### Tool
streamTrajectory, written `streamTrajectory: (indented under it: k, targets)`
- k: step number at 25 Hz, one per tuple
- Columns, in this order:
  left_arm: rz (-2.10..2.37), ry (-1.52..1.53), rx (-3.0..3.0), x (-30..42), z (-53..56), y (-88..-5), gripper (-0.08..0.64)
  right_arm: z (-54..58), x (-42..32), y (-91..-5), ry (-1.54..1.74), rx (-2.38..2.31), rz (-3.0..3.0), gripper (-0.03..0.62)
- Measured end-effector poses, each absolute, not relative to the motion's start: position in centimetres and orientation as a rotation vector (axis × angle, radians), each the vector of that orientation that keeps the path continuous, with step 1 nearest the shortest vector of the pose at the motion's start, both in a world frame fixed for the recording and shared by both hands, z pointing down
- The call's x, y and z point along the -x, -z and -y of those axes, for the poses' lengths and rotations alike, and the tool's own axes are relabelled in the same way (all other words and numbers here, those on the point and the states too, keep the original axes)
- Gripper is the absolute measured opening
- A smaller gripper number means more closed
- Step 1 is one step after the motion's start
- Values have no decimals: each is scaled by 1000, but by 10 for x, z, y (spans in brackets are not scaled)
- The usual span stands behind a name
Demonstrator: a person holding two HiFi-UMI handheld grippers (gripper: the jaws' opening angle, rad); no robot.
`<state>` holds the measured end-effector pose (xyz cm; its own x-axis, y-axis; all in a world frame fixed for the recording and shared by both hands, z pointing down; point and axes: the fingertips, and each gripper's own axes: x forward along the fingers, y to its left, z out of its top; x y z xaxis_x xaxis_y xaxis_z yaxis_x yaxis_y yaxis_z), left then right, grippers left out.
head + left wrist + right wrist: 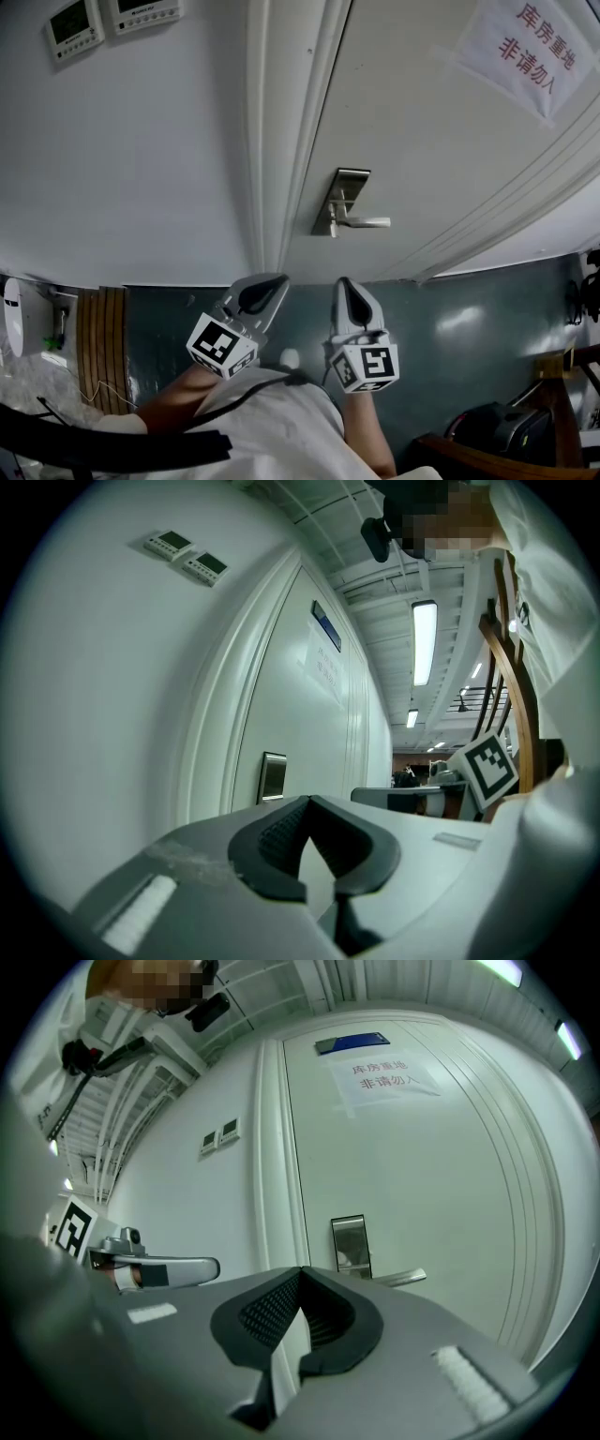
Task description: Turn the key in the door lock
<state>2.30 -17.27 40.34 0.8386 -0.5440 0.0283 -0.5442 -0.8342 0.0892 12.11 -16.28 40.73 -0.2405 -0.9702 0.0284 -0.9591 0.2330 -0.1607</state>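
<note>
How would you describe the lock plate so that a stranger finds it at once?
Start at the big white door bearing a paper notice. Near its left edge sits the lock plate: the only shiny metal piece, with a lever handle pointing right.

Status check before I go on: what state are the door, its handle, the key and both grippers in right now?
door: shut in its frame.
lever handle: level, nothing touching it.
key: none visible at the lock plate or in either gripper.
left gripper: shut, nothing held, short of the door.
right gripper: shut, nothing held, short of the door.
</note>
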Motion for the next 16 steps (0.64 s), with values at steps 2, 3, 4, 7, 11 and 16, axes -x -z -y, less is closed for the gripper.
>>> streamTrajectory:
  k: [2,3,4,7,11,16]
  targets:
    - [866,-1,-2924,-22,172,-403,5,161,-119,-404,213,1885,-2405,8]
    - [865,-1,-2925,-22,172,-403,5,161,-118,-403,209,1883,-2405,8]
    - [866,-1,-2925,-22,172,-403,5,160,-117,-401,206,1879,-2405,8]
    - [871,2,-2924,-20,173,-403,5,158,-112,-396,198,1863,-2412,8]
    - [880,3,-2919,-19,172,-403,5,155,-108,-394,203,1849,-2414,8]
    - [868,7,-2927,-21,170,-401,5,155,-105,-395,181,1863,-2431,8]
